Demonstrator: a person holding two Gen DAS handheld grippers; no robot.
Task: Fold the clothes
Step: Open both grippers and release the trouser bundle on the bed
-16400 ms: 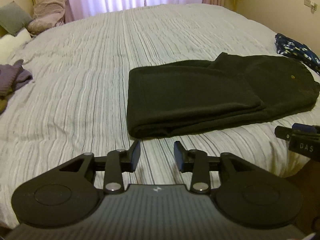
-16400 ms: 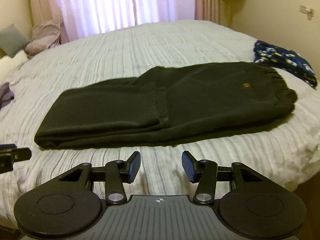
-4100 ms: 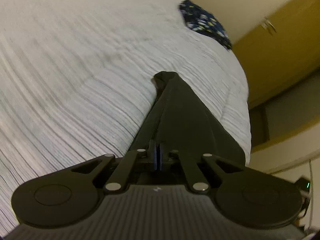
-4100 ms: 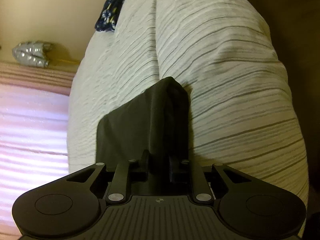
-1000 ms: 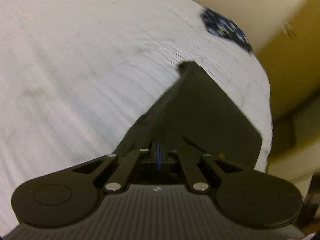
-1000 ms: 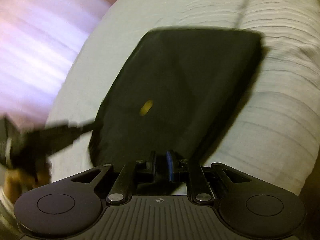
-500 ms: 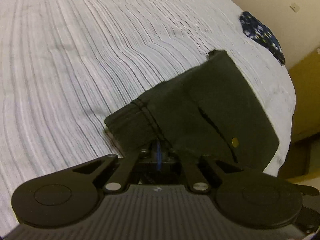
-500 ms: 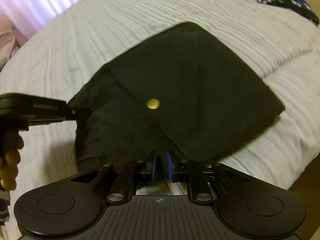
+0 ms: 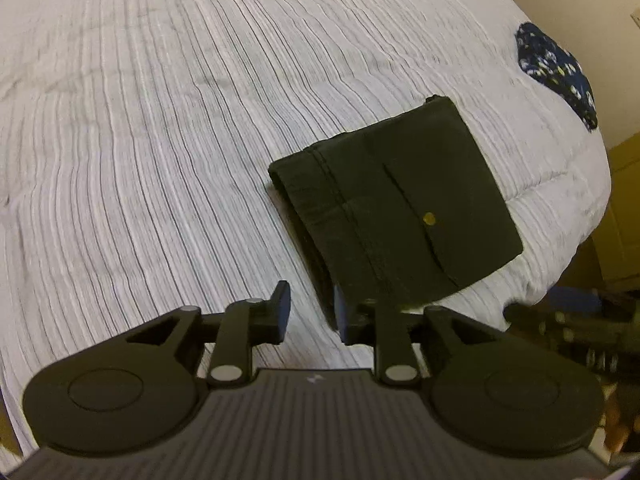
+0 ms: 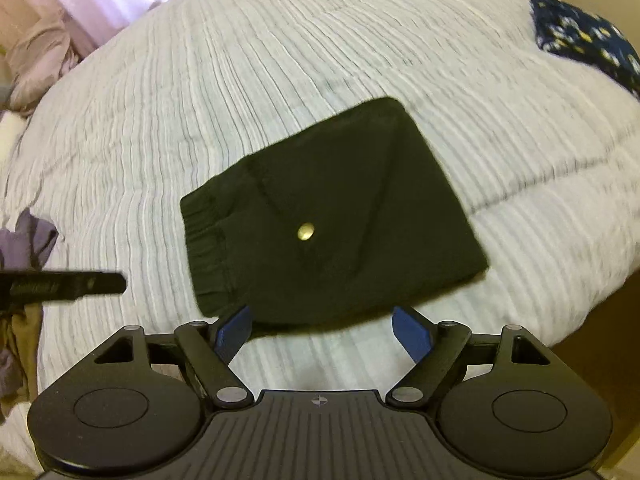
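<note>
The dark trousers (image 9: 404, 208) lie folded into a compact rectangle on the striped bedspread (image 9: 160, 120), a brass button facing up. My left gripper (image 9: 310, 308) hovers above the fold's near left corner, its jaws opening with nothing between them. In the right wrist view the same trousers (image 10: 332, 212) lie flat just beyond my right gripper (image 10: 324, 330), whose jaws are opening wide and hold nothing. The left gripper's finger (image 10: 80, 282) pokes in from the left edge there.
A navy patterned garment (image 10: 588, 44) lies at the bed's far right. Purple and tan clothes (image 10: 24, 248) sit at the left edge, a pinkish heap (image 10: 36, 60) lies near the curtain. The bed's edge drops off right of the trousers, by yellow furniture (image 9: 624, 200).
Both grippers let go of the trousers, opened and rose away from them. The folded trousers now lie free on the bed.
</note>
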